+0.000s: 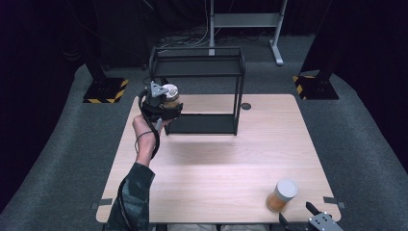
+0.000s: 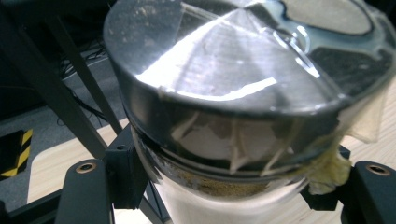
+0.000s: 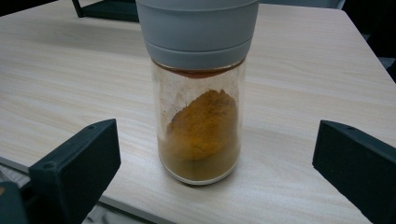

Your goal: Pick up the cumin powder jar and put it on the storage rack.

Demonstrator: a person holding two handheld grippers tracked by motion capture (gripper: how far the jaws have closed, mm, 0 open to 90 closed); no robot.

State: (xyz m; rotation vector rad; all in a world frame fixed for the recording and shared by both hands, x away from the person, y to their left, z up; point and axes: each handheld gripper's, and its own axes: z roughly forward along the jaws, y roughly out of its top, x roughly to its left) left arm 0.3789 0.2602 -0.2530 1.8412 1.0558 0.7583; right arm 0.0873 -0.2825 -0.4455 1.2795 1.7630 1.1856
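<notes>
left jaws: clamped on the jar (image 2: 243,116) just under its shiny lid (image 2: 224,65), one black jaw pressing each side of the glass, so the jar hangs upright and cannot slip while carried
left gripper (image 1: 161,103): held up off the table (image 1: 216,159), right in front of the black rack (image 1: 197,72); in my judgement the jar is on its way to one of the rack's shelves
held jar: pale powder shows below the lid, between the jaws; clear tape and a yellowish scrap cling to the lid's edge
right jaws: apart, standing wide on either side of the second jar (image 3: 201,93), touching nothing
second jar: straight ahead of the right jaws, between them but clear of both; it stands upright on the table with a grey lid and orange powder, seemingly lined up for the next grasp
right gripper (image 1: 312,219): low at the near table edge, just behind that jar (image 1: 282,196)
rack: beyond the left jaws, at the table's far side, its shelves open to the front
</notes>
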